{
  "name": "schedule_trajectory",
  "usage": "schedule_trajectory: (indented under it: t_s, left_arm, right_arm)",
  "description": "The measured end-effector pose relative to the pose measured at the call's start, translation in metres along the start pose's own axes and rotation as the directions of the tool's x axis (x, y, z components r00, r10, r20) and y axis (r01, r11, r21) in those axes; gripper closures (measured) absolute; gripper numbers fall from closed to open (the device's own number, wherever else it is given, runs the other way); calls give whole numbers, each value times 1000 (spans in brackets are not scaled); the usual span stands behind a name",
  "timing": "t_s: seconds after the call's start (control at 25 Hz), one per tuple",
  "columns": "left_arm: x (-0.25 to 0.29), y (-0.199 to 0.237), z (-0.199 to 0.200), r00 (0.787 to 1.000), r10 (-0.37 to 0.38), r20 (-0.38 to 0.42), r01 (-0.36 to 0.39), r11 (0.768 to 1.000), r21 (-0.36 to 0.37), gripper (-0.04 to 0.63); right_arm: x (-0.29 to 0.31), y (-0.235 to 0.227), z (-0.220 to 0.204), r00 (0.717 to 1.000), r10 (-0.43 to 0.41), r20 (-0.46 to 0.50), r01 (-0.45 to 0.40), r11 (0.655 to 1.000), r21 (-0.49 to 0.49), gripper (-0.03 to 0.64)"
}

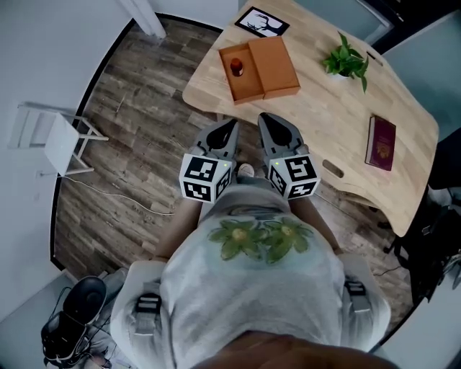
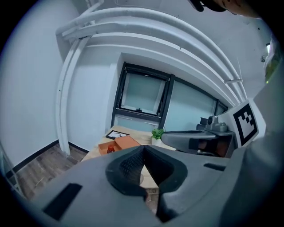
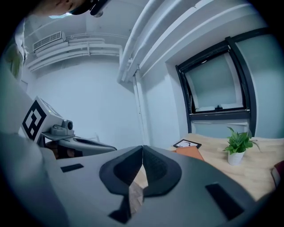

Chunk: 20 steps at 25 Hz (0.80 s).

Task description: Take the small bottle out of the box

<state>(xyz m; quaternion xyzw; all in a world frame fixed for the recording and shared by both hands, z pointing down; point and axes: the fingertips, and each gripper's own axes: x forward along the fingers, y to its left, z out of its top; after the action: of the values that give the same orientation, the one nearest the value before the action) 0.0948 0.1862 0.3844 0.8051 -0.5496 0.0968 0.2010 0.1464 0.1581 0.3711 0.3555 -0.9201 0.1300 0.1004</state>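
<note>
An open orange box lies near the left end of the wooden table, its lid folded out to the right. Inside it stands a small bottle with a dark cap; the same bottle shows in the left gripper view. My left gripper and right gripper hang side by side in front of the table's near edge, well short of the box. Both have their jaws together with nothing between them.
A potted plant stands at the back of the table, a dark red booklet lies at the right, and a framed picture sits beyond the box. A white stool stands on the wood floor at the left.
</note>
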Motion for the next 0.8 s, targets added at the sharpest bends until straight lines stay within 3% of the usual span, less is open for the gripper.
schedule_trajectory:
  t_s: [0.44,0.8]
  left_arm:
    - [27,39,3,1000,20,-22,-21,999,-38,588]
    - [64,97,28,999,19,-38,-20,999,-34,588]
  right_arm:
    - [38,-15,-3,999,21,-24,-21,1000,24,607]
    - [99,-32,3,996,44,-81,-44,999,0,606]
